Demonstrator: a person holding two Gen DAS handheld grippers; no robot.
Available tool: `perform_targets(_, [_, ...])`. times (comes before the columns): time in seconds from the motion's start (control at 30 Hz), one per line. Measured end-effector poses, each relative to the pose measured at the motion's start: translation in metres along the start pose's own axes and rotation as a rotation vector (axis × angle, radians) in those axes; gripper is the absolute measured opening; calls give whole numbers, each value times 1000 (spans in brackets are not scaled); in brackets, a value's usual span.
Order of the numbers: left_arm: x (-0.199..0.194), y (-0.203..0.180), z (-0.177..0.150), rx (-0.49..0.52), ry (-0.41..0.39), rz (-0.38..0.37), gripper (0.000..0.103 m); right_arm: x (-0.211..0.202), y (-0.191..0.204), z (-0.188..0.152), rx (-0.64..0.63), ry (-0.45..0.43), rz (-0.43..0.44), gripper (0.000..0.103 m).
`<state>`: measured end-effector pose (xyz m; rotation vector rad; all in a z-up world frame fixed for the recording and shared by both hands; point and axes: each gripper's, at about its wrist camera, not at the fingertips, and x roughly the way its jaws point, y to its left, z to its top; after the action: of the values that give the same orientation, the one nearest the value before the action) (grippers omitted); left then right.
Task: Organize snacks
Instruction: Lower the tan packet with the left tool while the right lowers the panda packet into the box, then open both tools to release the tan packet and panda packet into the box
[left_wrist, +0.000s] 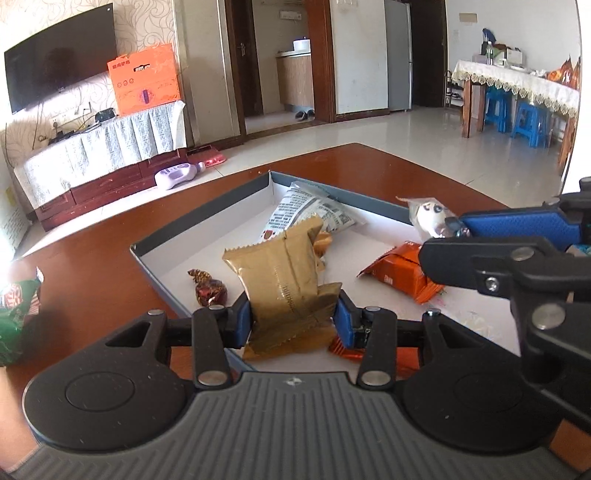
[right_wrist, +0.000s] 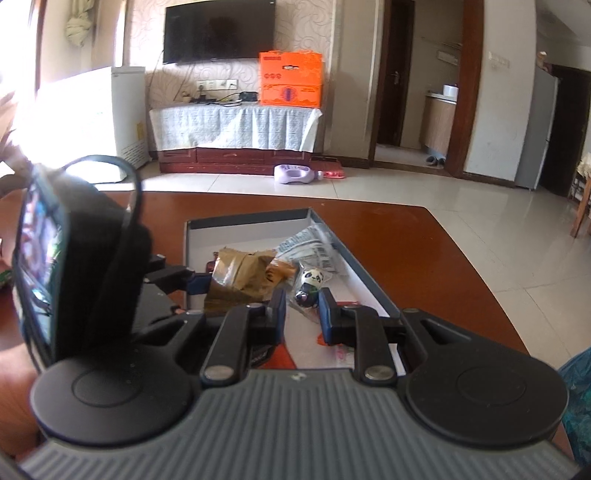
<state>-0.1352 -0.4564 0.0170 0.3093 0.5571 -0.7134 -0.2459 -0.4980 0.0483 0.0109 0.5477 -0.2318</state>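
The shallow grey-rimmed tray (left_wrist: 207, 210) with its white floor sits on the reddish-brown table (left_wrist: 110, 266), and everything else is placed from it.

Nearest the camera, over the tray's near edge, the left gripper (left_wrist: 293, 317) has its blue pads pressed on both sides of a gold snack packet (left_wrist: 284, 280), which stands upright between them above the tray floor. Under the right pad, part of an orange wrapper (left_wrist: 345, 350) lies on the tray floor. Just left of the gold packet, inside the tray, lies a small dark red foil candy (left_wrist: 208, 290). To the right of the packet, also inside the tray, lies an orange snack pack (left_wrist: 400, 269).

Above the tray's right side, the right gripper (right_wrist: 302, 306) has its jaws closed on a clear-wrapped panda sweet (right_wrist: 310, 284), held off the tray floor; from the left wrist view the same sweet (left_wrist: 428, 216) shows at the tip of the blue finger.

Toward the tray's far corner, a white packet printed like newspaper (left_wrist: 310, 214) leans against the far wall.

Outside the tray, at the table's left edge, lies a green snack bag (left_wrist: 14, 314).

Beyond the table, across the tiled floor, an orange box (left_wrist: 146, 79) stands on a cloth-covered cabinet (left_wrist: 107, 147).
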Motion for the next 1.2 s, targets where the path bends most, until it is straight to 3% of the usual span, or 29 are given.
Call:
perform_targets(0.33, [-9, -34, -5, 86, -44, -85, 50, -9, -28, -14, 8, 32, -59, 22])
perform_targets(0.7, [-12, -46, -15, 183, -71, -97, 50, -6, -35, -27, -6, 83, -38, 22])
perform_targets(1.03, [-12, -57, -19, 182, -47, -164, 53, -1, -40, -28, -8, 114, -61, 22])
perform_targets(1.2, [-8, -57, -19, 163, -20, -164, 53, 1, -43, -30, -4, 126, -61, 22])
